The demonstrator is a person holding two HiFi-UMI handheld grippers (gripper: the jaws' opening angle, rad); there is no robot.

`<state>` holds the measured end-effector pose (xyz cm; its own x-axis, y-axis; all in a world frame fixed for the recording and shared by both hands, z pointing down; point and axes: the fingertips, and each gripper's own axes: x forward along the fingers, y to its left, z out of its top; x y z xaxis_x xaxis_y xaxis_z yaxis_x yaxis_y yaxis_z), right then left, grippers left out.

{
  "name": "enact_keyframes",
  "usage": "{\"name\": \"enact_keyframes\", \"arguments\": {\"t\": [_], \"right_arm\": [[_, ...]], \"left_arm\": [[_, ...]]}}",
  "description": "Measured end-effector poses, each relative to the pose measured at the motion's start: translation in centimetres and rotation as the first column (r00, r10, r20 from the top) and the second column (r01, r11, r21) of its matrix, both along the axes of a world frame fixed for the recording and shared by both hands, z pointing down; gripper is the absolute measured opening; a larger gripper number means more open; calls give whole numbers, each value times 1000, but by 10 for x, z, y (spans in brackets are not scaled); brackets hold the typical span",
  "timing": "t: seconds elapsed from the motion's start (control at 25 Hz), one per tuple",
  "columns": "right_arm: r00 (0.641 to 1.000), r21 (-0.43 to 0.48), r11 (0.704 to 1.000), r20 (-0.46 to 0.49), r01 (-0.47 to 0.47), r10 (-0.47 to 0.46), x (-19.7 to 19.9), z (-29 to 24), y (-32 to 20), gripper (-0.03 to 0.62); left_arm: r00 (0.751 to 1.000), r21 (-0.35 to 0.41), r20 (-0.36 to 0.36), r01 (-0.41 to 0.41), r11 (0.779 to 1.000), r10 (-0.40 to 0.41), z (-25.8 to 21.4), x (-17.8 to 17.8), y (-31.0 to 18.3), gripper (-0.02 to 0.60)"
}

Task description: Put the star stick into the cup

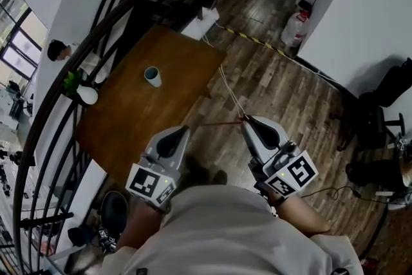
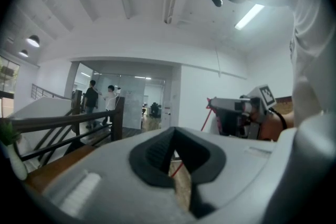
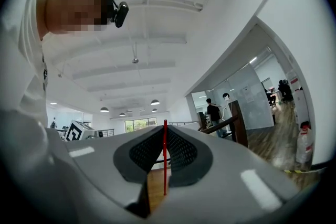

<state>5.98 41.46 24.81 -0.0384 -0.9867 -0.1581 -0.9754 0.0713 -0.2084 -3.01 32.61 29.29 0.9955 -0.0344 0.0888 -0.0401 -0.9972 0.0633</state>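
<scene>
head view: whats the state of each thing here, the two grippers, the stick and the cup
thin red star stick: clamped in the right gripper, pointing toward the left gripper, not in the cup
right gripper: shut on the stick
left gripper: jaws together, nothing seen held
small pale cup: upright on the brown wooden table, top open, no stick in it

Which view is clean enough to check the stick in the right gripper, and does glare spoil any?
Right gripper view: star stick sharp between the jaws, corners dark. Left gripper view: ceiling light flares at upper right, straight lines bowed. Head view: dim but even, cup readable.
</scene>
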Motion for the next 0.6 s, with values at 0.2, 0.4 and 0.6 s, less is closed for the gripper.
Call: {"name": "enact_keyframes", "arguments": {"t": [0.2, 0.4, 0.6], "right_arm": [[999, -7, 1000, 35, -3, 3, 20, 9, -10, 24], [1000, -12, 1000, 30, 2, -2, 32, 10, -28, 24], [1000, -12, 1000, 20, 16, -16, 38, 14, -64, 25]], "left_arm": [[1000, -8, 7, -4, 1000, 4, 6, 18, -7, 2], [1000, -21, 6, 7, 1000, -7, 9, 29, -26, 2], [1000, -26, 0, 31, 999, -31, 15, 32, -64, 2]]}}
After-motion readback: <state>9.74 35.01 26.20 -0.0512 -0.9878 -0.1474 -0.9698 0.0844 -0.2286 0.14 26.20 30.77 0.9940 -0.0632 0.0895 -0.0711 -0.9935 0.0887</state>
